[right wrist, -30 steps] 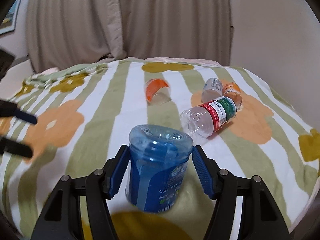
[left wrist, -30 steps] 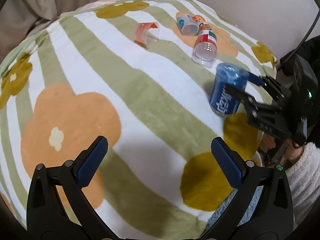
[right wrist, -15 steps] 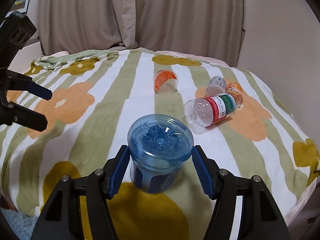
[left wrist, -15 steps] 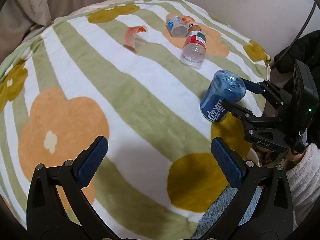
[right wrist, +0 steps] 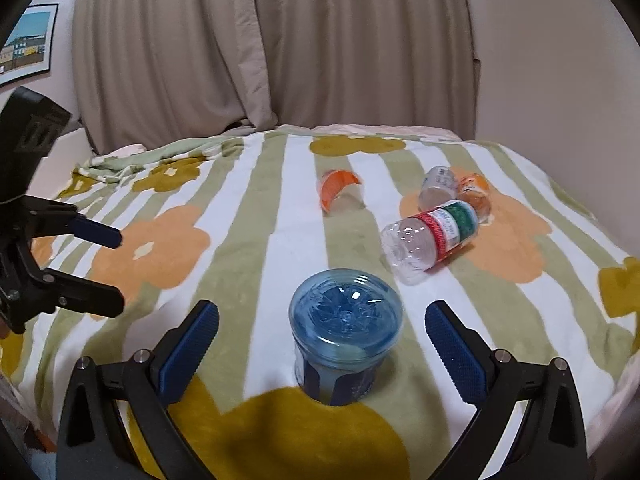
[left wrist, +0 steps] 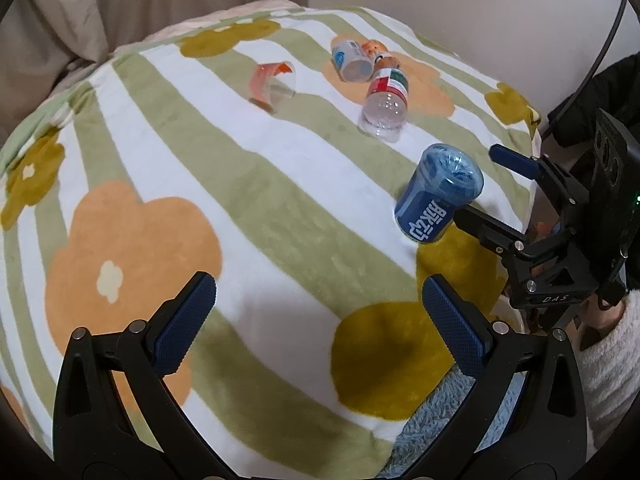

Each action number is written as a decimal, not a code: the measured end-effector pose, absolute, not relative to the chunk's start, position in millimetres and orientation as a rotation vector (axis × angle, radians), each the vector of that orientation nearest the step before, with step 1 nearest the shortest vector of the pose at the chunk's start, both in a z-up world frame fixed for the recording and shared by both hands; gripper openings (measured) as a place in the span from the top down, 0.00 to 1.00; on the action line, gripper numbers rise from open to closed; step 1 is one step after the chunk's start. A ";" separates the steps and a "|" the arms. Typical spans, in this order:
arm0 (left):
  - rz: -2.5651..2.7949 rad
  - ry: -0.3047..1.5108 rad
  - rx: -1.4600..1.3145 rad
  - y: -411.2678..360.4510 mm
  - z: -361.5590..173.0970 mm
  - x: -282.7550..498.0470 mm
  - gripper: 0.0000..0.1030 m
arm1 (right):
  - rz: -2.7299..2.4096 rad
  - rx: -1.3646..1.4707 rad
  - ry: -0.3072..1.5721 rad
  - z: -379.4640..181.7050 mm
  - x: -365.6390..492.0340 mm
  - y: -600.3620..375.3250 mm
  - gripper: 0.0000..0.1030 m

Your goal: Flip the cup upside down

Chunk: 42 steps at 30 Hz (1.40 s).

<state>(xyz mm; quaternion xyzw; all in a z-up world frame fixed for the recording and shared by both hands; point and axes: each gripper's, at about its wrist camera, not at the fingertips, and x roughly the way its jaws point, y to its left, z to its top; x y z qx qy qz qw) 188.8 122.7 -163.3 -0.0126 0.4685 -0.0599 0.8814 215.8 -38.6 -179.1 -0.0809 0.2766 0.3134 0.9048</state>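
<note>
A blue translucent cup (right wrist: 346, 334) stands upside down on the striped flower blanket (right wrist: 256, 248), its closed base up. It also shows in the left wrist view (left wrist: 438, 198) near the blanket's right edge. My right gripper (right wrist: 322, 344) is open, its blue pads apart on either side of the cup and not touching it; in the left wrist view it (left wrist: 484, 184) sits beside the cup. My left gripper (left wrist: 316, 320) is open and empty over the blanket's near part, well left of the cup.
A clear bottle with a red and green label (right wrist: 434, 236) lies behind the cup. A clear cup with an orange band (right wrist: 340, 194) and two small bottles (right wrist: 456, 186) lie farther back. Curtains (right wrist: 260, 48) and a wall stand behind.
My right gripper has opened and let go of the blue cup, which now stands on the blanket upside down. The left gripper has stayed open and drifted slightly.
</note>
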 end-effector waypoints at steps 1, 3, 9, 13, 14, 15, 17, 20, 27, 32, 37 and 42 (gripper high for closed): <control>-0.125 0.971 -0.031 122.9 -161.0 185.6 0.00 | 0.638 -0.173 0.573 -177.3 214.4 -38.3 0.00; -0.128 0.957 -0.038 123.2 -154.3 180.0 0.00 | 0.619 -0.177 0.581 -169.0 209.5 -39.0 0.00; -0.103 0.760 -0.012 117.3 -88.5 152.2 0.00 | 0.510 -0.207 0.513 -99.7 172.6 -52.8 0.00; -0.079 0.521 -0.005 108.8 -27.3 121.7 0.00 | 0.395 -0.194 0.358 -35.8 128.5 -65.8 0.00; -0.072 0.458 0.000 105.0 -13.8 112.0 0.00 | 0.343 -0.183 0.314 -17.3 115.4 -70.5 0.00; -0.066 0.422 0.004 102.1 -5.3 107.0 0.00 | 0.302 -0.164 0.291 -3.8 106.2 -75.3 0.00; -0.058 0.340 0.020 93.3 12.6 91.5 0.00 | 0.254 -0.113 0.277 15.9 94.7 -86.1 0.00; -0.063 0.295 0.029 82.7 25.0 79.7 0.00 | 0.170 -0.076 0.235 34.1 75.3 -100.3 0.00; -0.062 0.290 0.025 66.3 18.2 61.8 0.00 | 0.033 -0.095 0.209 28.2 45.6 -112.4 0.00; -0.075 0.292 0.021 58.7 15.6 57.5 0.00 | 0.010 -0.088 0.222 23.7 42.0 -120.0 0.00; -0.089 0.291 0.028 51.6 16.6 58.1 0.00 | -0.008 -0.081 0.215 23.7 38.7 -121.3 0.00; -0.095 0.293 0.026 48.4 16.0 59.0 0.00 | -0.015 -0.076 0.214 23.4 36.0 -120.1 0.00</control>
